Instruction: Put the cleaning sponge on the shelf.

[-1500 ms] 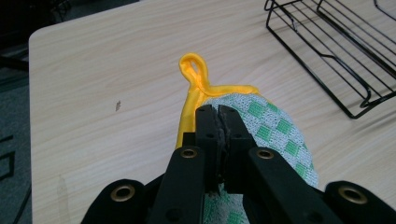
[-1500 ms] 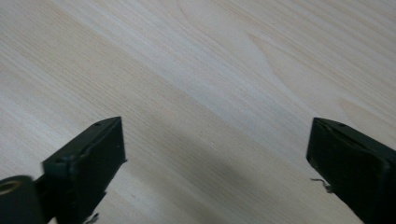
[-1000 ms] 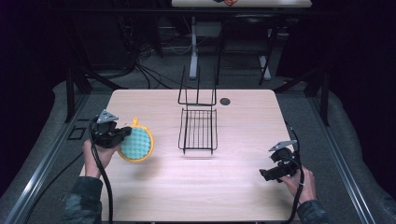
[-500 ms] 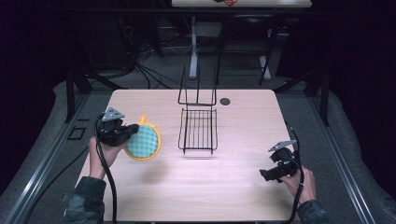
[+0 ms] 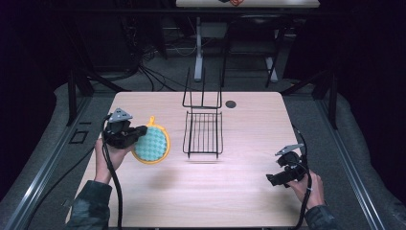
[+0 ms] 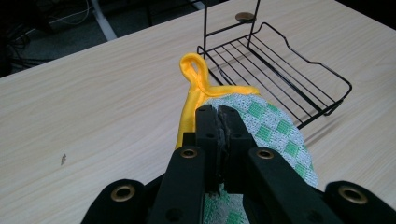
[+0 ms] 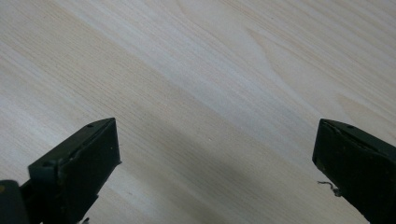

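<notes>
Shifted right toward the rack since a second ago, and lifted a little: the pot holder (image 5: 152, 145), carried by the left gripper (image 5: 139, 134); right gripper (image 5: 280, 178) unmoved at lower right.

Nearest in the left gripper view, jaws pressed together on the holder's edge, just beside the yellow trim (image 6: 187, 116). Hanging loop (image 6: 195, 70) standing free beyond the jaw tips. In the high view, holder left of centre, raised off the table (image 5: 249, 120), shadow beneath on the wood.

Likely light, soft and floppy: quilted green-check cloth, sagging away from the clamp. Not fragile, not slippery. Best taken at the bound edge, as now, or by the loop if meant for hanging on a wire.

Right gripper low at lower right, jaws wide apart over bare wood, nothing between them.

Farther on, the wire rack (image 5: 203, 134) at centre, its tall back frame rising at the far side; low front rim nearest the holder, likely the one thing to clear or catch on. Beyond, a small dark disc (image 5: 231, 103) near the table's far edge, well out of the way.
</notes>
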Available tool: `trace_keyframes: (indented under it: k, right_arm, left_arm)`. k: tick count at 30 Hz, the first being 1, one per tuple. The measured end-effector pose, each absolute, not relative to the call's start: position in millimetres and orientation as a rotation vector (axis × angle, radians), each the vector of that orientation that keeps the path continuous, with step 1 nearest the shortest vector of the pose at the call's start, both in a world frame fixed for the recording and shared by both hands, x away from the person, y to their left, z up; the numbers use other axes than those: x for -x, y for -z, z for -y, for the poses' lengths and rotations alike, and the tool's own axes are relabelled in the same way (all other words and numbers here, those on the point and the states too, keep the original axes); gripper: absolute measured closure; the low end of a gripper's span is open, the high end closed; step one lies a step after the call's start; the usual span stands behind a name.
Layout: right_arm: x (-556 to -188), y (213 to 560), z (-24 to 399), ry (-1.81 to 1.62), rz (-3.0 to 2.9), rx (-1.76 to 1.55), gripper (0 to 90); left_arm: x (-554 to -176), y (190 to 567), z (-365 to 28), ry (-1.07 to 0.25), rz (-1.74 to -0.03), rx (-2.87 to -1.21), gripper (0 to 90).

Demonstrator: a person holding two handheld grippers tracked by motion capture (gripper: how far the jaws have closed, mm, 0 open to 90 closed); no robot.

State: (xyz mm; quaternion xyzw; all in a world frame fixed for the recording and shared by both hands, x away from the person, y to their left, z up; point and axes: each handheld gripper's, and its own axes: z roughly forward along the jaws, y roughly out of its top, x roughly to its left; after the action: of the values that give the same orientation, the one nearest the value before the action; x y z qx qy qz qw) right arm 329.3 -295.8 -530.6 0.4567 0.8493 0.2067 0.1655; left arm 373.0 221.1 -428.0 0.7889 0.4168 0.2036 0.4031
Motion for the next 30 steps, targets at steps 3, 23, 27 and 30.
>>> trace_keyframes:
  k: [3,23,27,30]
  right_arm:
    - [-329,530,295,-0.595,-2.416,-1.306,0.4]
    - [-328,528,297,-0.585,-2.419,-1.298,1.6]
    - [-327,527,297,-0.588,-2.416,-1.299,1.7]
    - [-327,528,296,-0.585,-2.420,-1.298,1.9]
  left_arm:
    - [-374,426,-216,-0.514,-1.042,-1.995,88.1]
    - [-390,431,-177,-0.458,-0.995,-1.979,88.0]
    - [-395,434,-171,-0.434,-0.993,-1.966,88.1]
    - [-398,435,-166,-0.424,-0.995,-1.956,88.1]
